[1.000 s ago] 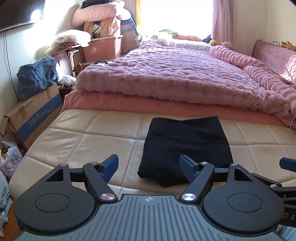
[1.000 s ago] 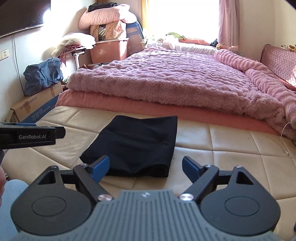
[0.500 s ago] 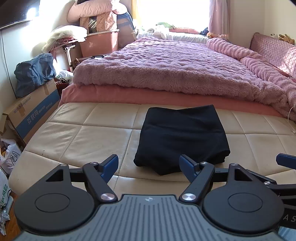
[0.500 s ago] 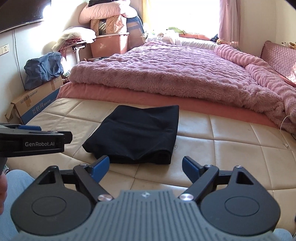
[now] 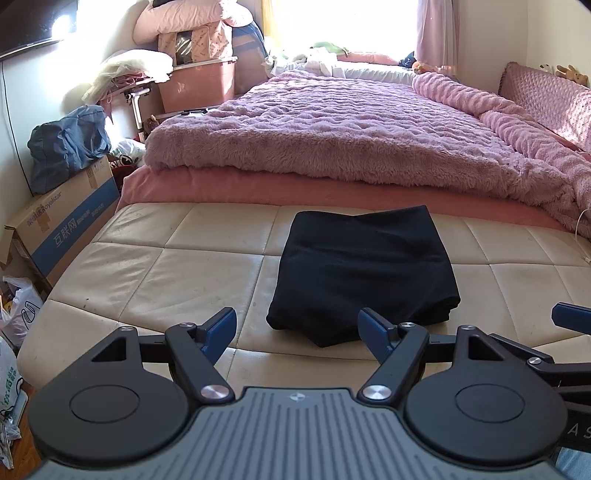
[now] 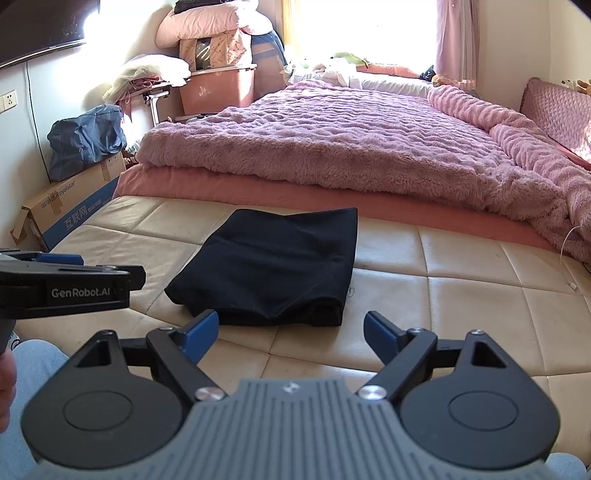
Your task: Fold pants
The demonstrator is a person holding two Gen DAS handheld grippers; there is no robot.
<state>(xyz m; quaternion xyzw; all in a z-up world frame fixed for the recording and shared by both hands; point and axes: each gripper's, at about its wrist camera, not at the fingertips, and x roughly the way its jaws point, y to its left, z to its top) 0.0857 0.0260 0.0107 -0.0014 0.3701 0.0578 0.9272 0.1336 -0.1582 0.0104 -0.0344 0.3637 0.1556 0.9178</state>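
On left gripper (image 6: 59,258), "GenRobot.AI", box (image 6: 70,218) "Royalstar"

Looking into a home bedroom: bed (image 5: 207,258) lying under a fluffy pink blanket (image 5: 351,125), pillows (image 6: 210,22) piling on a storage bin (image 6: 218,88), curtained window (image 5: 347,22) glowing behind.

Both wrist views low, near bed foot, facing window. Shared: black pants (image 5: 364,273) (image 6: 275,266), frame centre in left view, left of centre in right.
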